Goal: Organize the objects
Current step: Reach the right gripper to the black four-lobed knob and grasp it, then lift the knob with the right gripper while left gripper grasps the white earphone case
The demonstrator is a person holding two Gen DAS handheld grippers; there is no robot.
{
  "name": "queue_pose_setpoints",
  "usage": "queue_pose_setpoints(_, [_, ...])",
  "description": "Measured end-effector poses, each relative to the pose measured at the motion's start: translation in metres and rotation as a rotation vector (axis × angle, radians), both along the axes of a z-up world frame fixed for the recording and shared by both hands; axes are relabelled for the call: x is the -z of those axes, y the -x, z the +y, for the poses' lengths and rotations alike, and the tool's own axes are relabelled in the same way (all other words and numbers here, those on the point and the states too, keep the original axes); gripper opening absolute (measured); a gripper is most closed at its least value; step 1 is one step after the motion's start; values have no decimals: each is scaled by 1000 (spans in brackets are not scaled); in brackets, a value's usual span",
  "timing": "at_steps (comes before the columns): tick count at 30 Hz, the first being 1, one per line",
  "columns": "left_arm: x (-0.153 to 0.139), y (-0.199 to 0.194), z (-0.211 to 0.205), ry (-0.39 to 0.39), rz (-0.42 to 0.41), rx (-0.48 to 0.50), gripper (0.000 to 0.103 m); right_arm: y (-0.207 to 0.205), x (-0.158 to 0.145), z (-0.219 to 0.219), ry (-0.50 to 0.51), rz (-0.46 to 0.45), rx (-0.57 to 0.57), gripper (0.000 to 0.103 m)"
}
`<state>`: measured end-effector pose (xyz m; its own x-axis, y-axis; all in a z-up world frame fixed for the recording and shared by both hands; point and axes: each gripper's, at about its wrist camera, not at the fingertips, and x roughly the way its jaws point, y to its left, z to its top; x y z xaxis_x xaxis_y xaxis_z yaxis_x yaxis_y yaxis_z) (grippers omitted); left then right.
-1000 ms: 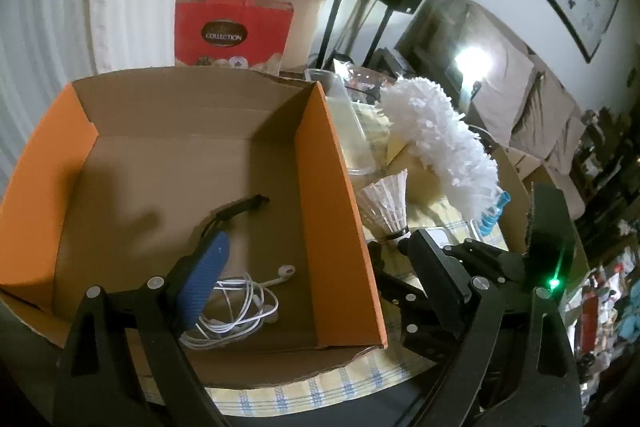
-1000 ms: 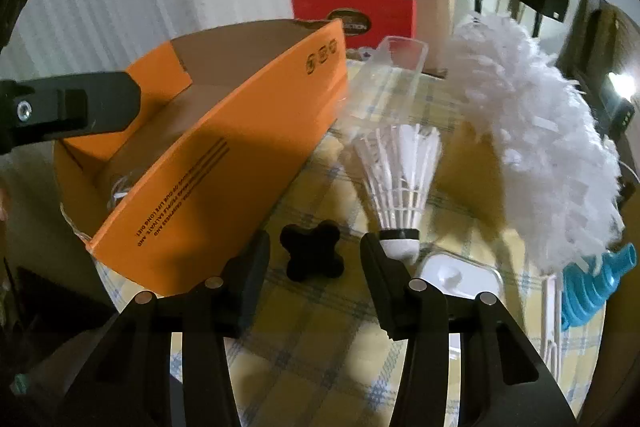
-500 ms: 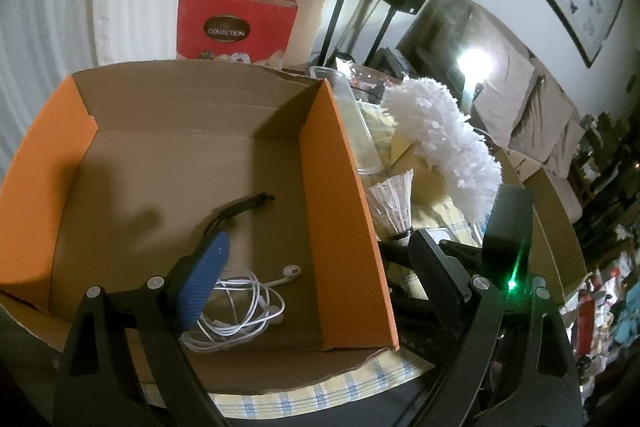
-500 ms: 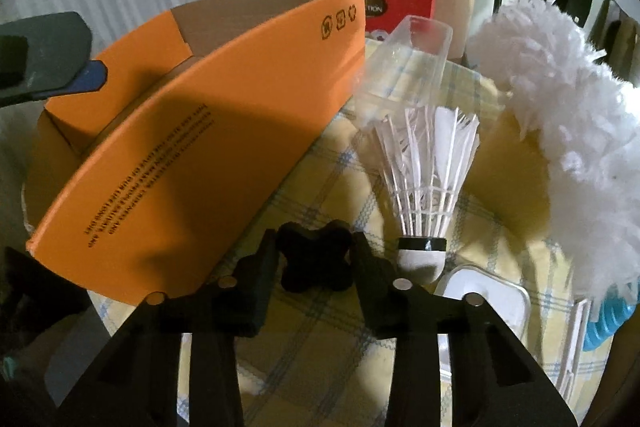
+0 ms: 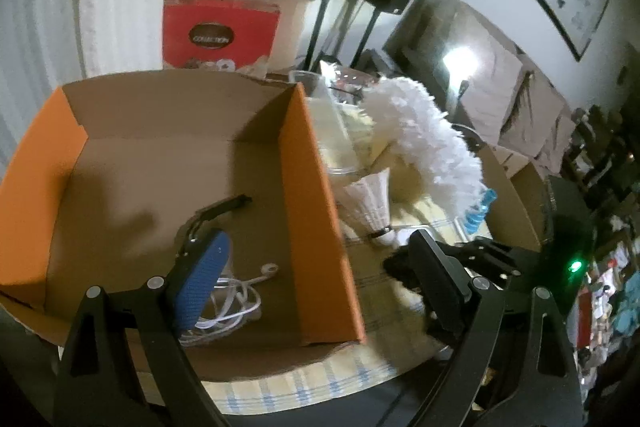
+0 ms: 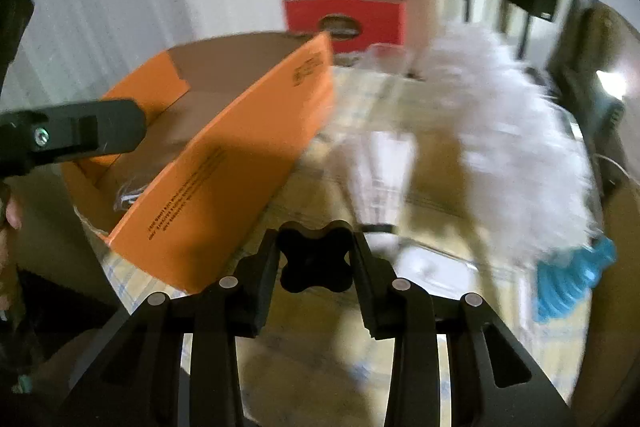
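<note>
My right gripper (image 6: 314, 269) is shut on a black cross-shaped knob (image 6: 314, 255) and holds it a little above the checked tablecloth, just right of the orange cardboard box (image 6: 240, 163). In the left wrist view the knob (image 5: 400, 263) shows dark beside the box's right wall (image 5: 320, 211). Inside the box lie white earphones (image 5: 236, 303) and a black strap (image 5: 220, 209). My left gripper (image 5: 320, 287) is open, one finger over the box's inside and the other outside its right wall, holding nothing.
A white shuttlecock (image 6: 384, 183) stands just beyond the knob. A white feather duster (image 6: 508, 147) with a blue handle (image 6: 568, 283) lies to the right. A white case (image 6: 432, 267) and a clear plastic container (image 5: 332, 131) also sit on the table. Red boxes (image 5: 220, 35) stand behind.
My right gripper went forward around the black knob, shut on it and lifted it off the cloth. The right wrist view is now blurred with motion. My left gripper has barely shifted.
</note>
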<state>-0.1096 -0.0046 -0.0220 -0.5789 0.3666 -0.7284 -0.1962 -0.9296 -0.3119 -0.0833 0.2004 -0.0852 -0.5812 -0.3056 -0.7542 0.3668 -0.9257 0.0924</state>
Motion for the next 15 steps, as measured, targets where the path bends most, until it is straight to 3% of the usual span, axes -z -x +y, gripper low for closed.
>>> queue_pose_setpoints(15, [-8,-14,62,23,16,129,90,-63,-59,95,41,54,239,36])
